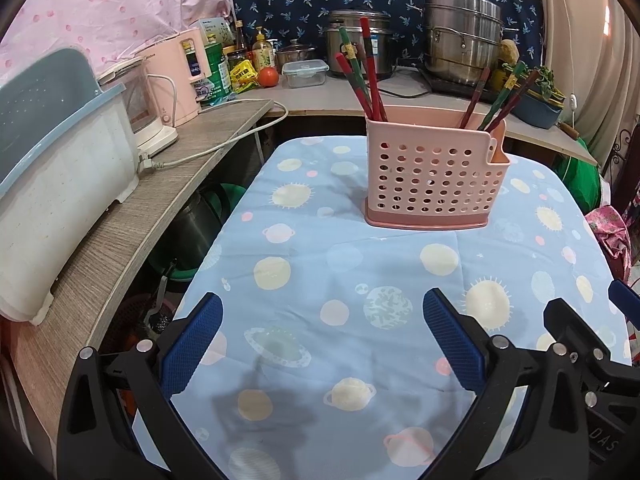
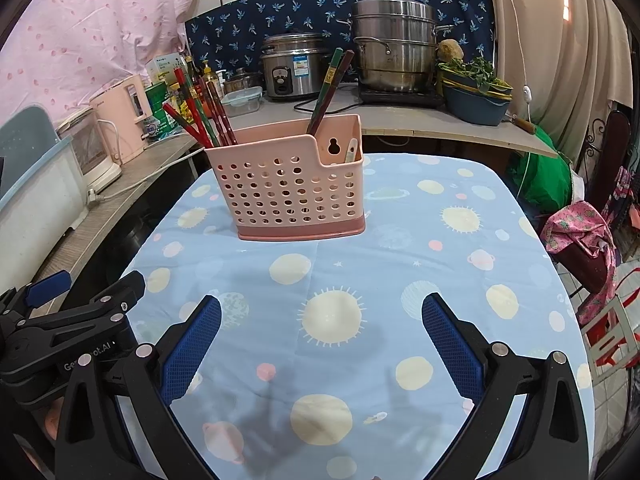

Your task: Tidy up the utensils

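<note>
A pink perforated utensil holder (image 1: 432, 178) (image 2: 290, 184) stands upright at the far end of the table. Red and green chopsticks (image 1: 362, 72) (image 2: 200, 120) lean out of its left compartment, and more chopsticks (image 1: 502, 98) (image 2: 330, 84) lean from the right part. A pale spoon handle (image 2: 351, 150) shows in the small right pocket. My left gripper (image 1: 324, 320) is open above the cloth, well short of the holder, with nothing between its blue pads. My right gripper (image 2: 322, 320) is also open and empty. Each wrist view shows the other gripper at its edge (image 1: 592, 344) (image 2: 60, 320).
The table (image 1: 320, 264) wears a light blue planet-print cloth. A wooden counter (image 1: 132, 216) on the left carries a white dish rack (image 1: 52, 184) and a pink appliance. Pots, a rice cooker (image 2: 294, 66) and bottles line the back counter. Bags and a chair sit at the right.
</note>
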{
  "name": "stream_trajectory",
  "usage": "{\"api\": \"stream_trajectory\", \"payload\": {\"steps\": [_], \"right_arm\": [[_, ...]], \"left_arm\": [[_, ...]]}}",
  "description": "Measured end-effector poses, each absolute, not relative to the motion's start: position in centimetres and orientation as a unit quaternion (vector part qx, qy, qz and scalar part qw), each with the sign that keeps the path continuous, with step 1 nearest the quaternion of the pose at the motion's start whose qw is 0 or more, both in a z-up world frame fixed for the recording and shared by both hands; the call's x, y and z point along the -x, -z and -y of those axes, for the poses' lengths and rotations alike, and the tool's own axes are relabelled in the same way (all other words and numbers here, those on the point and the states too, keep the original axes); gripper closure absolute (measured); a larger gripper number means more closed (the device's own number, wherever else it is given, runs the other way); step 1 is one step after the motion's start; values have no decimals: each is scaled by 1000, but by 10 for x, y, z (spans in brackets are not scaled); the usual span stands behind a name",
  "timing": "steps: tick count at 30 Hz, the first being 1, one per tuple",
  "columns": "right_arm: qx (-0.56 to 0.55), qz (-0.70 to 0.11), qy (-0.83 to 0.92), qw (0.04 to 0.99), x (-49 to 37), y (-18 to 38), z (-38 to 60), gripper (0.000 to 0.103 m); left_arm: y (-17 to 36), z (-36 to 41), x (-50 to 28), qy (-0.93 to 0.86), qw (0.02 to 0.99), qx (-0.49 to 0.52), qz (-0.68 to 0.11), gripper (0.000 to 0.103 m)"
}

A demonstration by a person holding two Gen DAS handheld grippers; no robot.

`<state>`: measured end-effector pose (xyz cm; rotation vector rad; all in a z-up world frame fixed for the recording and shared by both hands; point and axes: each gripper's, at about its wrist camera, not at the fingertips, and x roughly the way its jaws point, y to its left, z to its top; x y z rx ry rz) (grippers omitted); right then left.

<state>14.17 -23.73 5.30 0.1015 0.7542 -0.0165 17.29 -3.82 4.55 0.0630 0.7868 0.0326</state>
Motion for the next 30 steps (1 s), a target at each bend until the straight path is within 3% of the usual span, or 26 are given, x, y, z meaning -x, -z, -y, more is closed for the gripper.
{"api": "stream_trajectory", "payload": {"steps": [30], "right_arm": [[-49, -369, 8, 928, -142, -53, 238, 6]], "left_arm": [[-43, 37, -176, -13, 921, -34, -388, 7]]}}
